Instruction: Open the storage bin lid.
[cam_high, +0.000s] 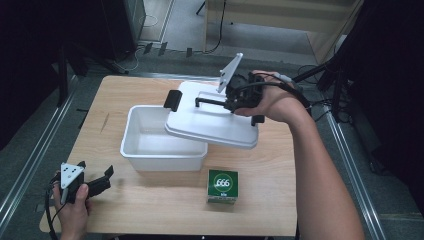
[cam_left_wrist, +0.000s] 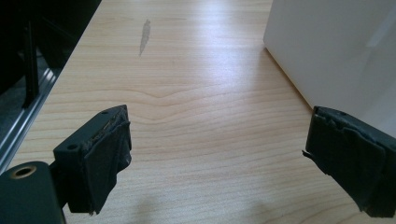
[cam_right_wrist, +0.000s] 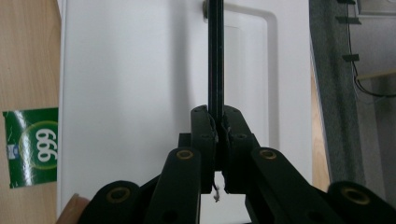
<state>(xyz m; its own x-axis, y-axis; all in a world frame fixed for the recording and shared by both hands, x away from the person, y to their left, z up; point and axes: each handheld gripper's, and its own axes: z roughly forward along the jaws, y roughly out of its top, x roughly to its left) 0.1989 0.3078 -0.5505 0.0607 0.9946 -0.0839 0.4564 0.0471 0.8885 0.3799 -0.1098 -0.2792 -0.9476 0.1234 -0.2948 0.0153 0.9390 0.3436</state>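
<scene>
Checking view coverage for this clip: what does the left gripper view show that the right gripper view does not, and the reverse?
Left gripper view alone: the left gripper, open over bare wood, beside the white plastic tub. Right gripper view alone: the right gripper shut on the thin black lid handle of the white plastic lid, plus the green box. Shared: the light wooden table.

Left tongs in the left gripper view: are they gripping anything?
No, the left tongs stand wide open, with bare wooden table between their jaws.

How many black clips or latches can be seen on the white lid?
2. One latch sits at the lid's far left end, above the white bin. The other latch is at the right end, below the hand. Others may be hidden.
</scene>
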